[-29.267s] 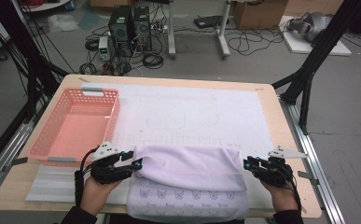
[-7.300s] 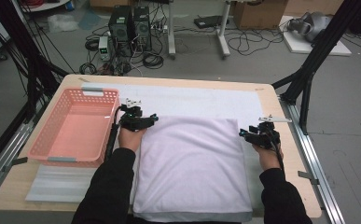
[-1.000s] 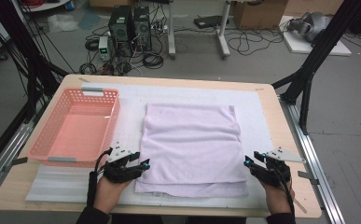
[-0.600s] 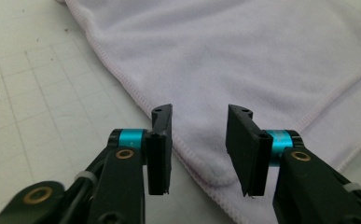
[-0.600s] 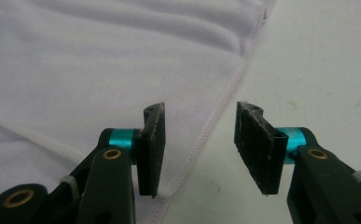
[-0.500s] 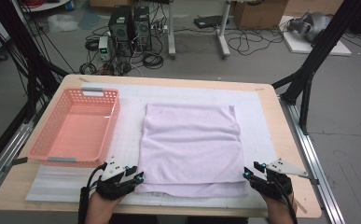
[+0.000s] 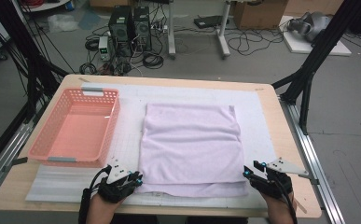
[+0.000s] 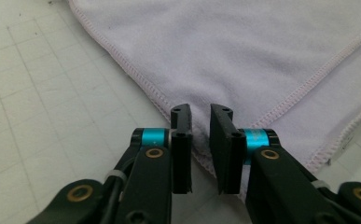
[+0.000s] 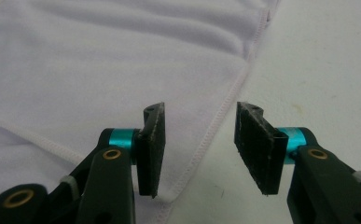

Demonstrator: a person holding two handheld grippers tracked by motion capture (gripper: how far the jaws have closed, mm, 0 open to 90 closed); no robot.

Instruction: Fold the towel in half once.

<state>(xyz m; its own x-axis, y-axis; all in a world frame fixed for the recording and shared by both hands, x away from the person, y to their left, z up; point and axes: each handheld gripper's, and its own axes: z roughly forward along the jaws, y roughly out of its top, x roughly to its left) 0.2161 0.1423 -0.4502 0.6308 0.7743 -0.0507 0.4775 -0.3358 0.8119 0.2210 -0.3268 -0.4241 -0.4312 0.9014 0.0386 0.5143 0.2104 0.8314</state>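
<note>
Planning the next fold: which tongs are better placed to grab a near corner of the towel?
Left, probably. The left tongs straddle the towel corner, jaws nearly closed around its hem. The right tongs gape wider, the hem between them.

Two black handheld grippers, the left gripper (image 7: 137, 178) and the right gripper (image 7: 246, 173). Each has flat black jaws, turquoise collars behind them, brass-coloured screws on the arms, and small blue lights. A black cable (image 7: 84, 204) trails from the left one. The right one carries a grey three-cornered plate (image 7: 283, 165).
</note>
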